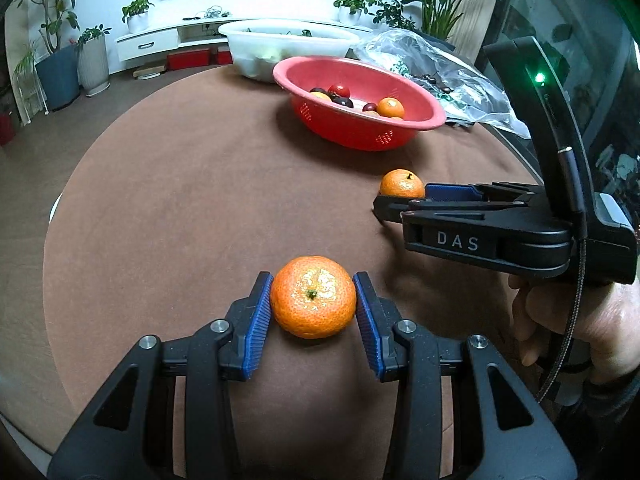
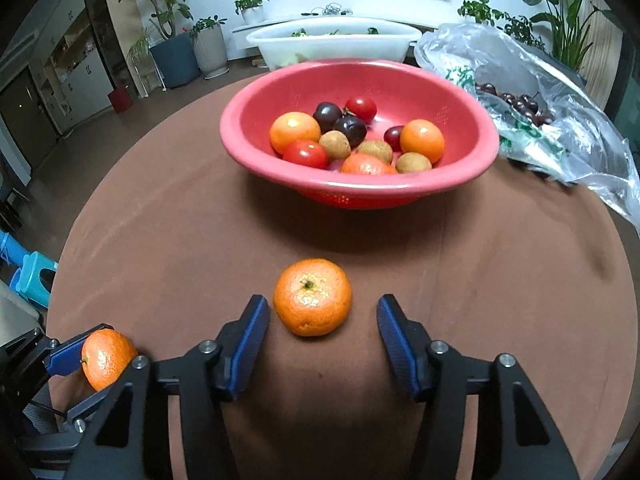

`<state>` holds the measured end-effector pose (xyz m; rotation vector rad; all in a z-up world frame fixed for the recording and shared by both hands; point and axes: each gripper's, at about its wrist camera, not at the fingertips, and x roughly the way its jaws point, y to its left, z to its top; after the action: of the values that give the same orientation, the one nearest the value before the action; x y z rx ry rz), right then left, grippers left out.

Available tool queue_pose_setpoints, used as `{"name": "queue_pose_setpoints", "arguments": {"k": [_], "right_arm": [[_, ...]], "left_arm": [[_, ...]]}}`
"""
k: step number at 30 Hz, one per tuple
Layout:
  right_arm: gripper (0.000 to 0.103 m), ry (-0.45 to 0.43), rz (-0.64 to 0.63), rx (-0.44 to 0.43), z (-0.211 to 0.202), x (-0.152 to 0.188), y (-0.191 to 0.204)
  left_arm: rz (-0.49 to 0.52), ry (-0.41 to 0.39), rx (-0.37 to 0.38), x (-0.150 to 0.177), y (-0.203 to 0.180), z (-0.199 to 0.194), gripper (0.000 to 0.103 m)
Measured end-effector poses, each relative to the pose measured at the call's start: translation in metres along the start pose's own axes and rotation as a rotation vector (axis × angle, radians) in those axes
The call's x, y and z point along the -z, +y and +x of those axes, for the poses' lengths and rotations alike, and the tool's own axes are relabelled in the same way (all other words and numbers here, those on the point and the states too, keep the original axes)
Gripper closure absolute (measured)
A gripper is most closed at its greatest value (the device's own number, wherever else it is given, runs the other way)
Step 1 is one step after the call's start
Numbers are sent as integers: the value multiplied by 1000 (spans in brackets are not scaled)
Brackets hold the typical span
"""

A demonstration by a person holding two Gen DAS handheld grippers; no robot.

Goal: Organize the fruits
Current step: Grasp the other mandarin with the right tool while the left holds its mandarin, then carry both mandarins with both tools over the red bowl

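My left gripper (image 1: 313,308) pinches a dimpled round orange tangerine (image 1: 313,297) on the brown round table (image 1: 180,208); my right gripper (image 2: 323,320) gapes wide around a second tangerine (image 2: 313,297) — red plastic colander bowl (image 2: 280,168) of mixed fruit at 12 o'clock.

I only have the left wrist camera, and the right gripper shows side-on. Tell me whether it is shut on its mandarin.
Observer: No. In the right wrist view, the right gripper is open. The right mandarin sits on the table between its fingers, with a clear gap on the right-hand side.
Operator: Report what the near wall of the red bowl hides from me.
Observer: Four small brown fruits lie toward the front of the red bowl, among the tomatoes and mandarins.
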<state>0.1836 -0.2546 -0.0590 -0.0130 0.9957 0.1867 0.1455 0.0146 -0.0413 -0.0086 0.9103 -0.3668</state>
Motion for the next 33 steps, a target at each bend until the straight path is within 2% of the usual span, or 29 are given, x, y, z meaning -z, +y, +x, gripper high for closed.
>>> {"name": "queue_pose_setpoints", "arguments": {"k": [7,23,28,33], "right_arm": [[62,-5,-18,-11,-1,-1,4],[63,-57,-26,-35,-32,3,7],[63,-77,-18,-31,-45,1,-1],[63,-104,-5,-11,-60,-5,-20]], "left_arm": [[3,3,-3,0,0,2,65],[23,-12,-13,-12,-6,-1,65],[43,-31,-19,-27,-9,-5,65],[63,-70,-37,-56,-6,-12,65]]}}
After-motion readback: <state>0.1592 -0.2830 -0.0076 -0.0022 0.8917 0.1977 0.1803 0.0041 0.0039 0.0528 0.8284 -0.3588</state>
